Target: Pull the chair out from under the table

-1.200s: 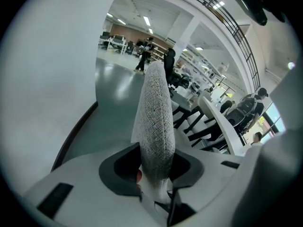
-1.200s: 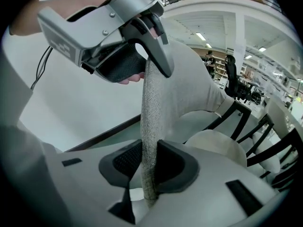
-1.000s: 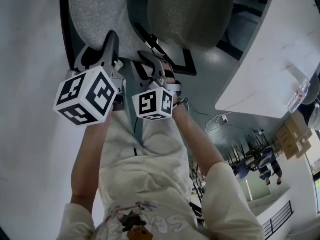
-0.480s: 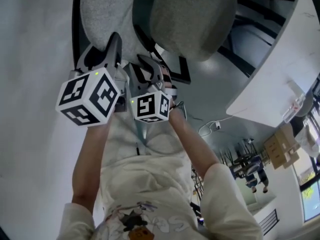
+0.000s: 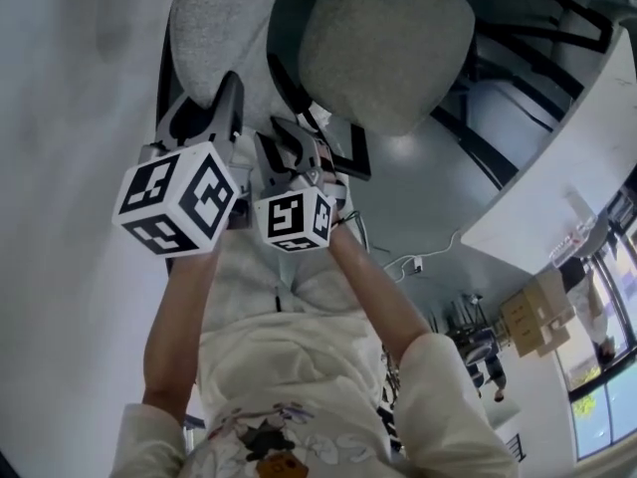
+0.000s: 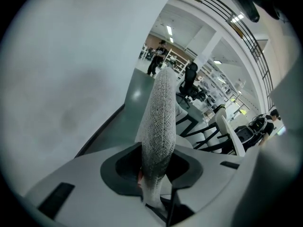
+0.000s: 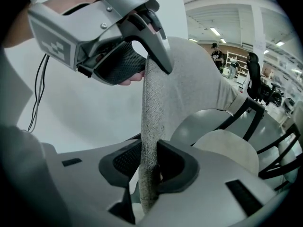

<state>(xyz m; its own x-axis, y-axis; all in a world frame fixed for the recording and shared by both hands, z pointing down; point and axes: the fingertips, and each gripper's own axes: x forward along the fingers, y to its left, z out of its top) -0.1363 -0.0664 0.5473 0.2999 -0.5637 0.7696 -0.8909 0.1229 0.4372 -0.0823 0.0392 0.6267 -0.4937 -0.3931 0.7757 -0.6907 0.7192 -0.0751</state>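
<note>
The chair has a grey fabric backrest (image 5: 214,38) and a rounded seat (image 5: 388,43), and it stands on the grey floor off the curved edge of the white table (image 5: 587,157). My left gripper (image 5: 211,103) and my right gripper (image 5: 291,139) sit side by side on the backrest's top edge. In the left gripper view the fabric edge (image 6: 158,122) runs between the pads of the left gripper (image 6: 156,174), which is clamped on it and still tightening slightly. In the right gripper view the right gripper (image 7: 150,167) is shut on the same edge (image 7: 151,108), with the left gripper (image 7: 156,56) just ahead.
A large white surface (image 5: 70,118) fills the left side close to the backrest. Black chair frames (image 5: 537,28) stand by the table at upper right. A cable (image 5: 408,262) lies on the floor. Cardboard boxes (image 5: 532,317) and a person (image 5: 582,287) are at far right.
Both grippers have kept their hold on the backrest and drawn back together. The seat now sits farther from the table edge at right, with more floor and black chair frames showing.
</note>
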